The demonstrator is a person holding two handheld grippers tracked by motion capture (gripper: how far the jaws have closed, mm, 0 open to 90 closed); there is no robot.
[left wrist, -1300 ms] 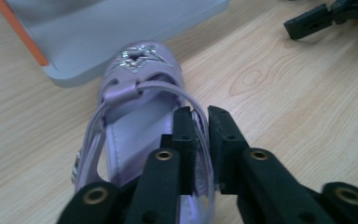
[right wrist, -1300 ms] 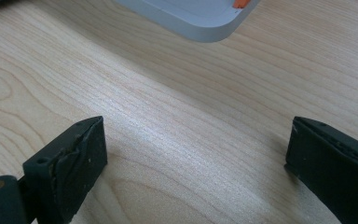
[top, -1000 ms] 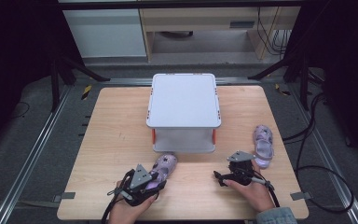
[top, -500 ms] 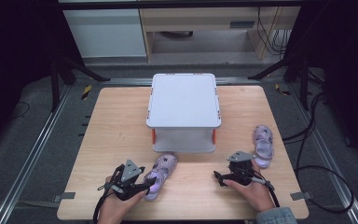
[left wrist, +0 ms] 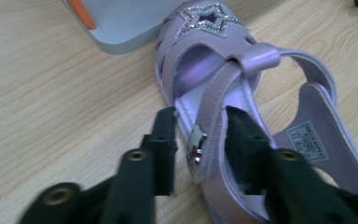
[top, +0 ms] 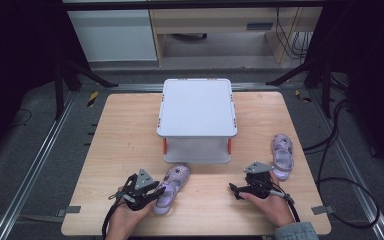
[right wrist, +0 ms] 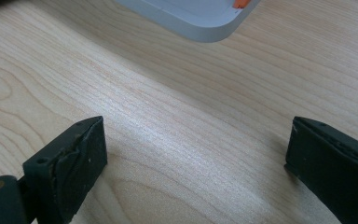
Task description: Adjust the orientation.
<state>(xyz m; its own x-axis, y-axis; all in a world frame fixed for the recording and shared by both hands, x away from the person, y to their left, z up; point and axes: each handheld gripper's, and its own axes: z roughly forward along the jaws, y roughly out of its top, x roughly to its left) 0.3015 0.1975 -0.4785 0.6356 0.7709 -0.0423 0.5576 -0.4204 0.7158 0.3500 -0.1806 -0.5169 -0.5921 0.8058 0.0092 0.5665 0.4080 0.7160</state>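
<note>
A purple sandal (top: 171, 186) with a glittery star on its toe (left wrist: 205, 18) lies on the wooden table (top: 125, 145), toe toward the white bin. My left gripper (top: 156, 194) is shut on the sandal's side wall by the buckle (left wrist: 196, 142), one jaw outside the shoe and one inside. The second purple sandal (top: 282, 155) lies at the right, just beyond my right gripper (top: 236, 190). In the right gripper view, my right gripper (right wrist: 196, 140) stands open low over bare wood, nothing between its fingers.
A white lidded bin (top: 197, 107) with orange latches stands mid-table; its corner shows in the left gripper view (left wrist: 121, 23) and the right gripper view (right wrist: 191, 14). Cables trail off the table's right side (top: 340, 175). Cabinets stand beyond the far edge.
My left gripper has drawn back toward the table's front-left, and the sandal in it has slid slightly the same way. The right gripper and the other sandal have stayed put.
</note>
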